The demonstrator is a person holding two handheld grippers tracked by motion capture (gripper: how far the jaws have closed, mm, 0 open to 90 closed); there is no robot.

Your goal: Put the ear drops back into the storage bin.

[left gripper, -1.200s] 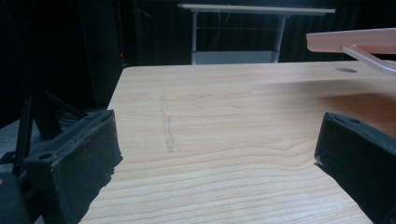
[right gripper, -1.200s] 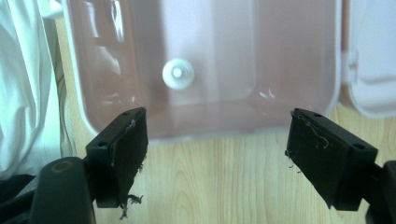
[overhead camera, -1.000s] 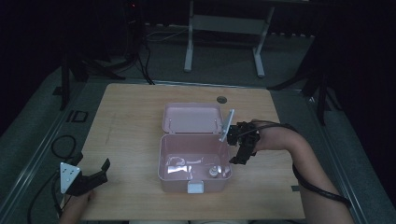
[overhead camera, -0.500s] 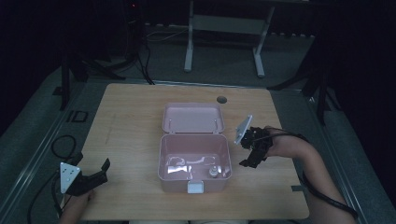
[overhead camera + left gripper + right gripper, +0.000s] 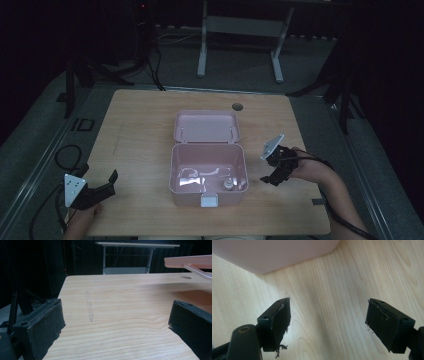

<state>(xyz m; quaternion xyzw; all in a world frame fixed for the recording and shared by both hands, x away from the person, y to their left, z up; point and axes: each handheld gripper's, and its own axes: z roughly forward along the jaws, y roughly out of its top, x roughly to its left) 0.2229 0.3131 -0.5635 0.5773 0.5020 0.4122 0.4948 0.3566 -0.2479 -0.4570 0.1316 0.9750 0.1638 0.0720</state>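
At the middle of the worktop point(image 5: 140, 130) sits a pink box point(image 5: 208, 172), its lid point(image 5: 206, 125) folded open toward the far edge and lying flat behind it. Small items rest inside: a pale strip and a little round-topped object near the front right corner; their identity cannot be told. The right claw point(image 5: 274, 176) hovers just beside the box's right wall, jaws spread wide and empty, pointing down and toward the person; in the right gripper view the pink wall point(image 5: 274, 252) shows above the claw, with bare wood between the jaws. The box lies to this claw's left, long axis running left to right. The left claw point(image 5: 107, 182) rests well apart near the front left corner, also spread and empty. The right hand is judged nearer. Nothing stands between.
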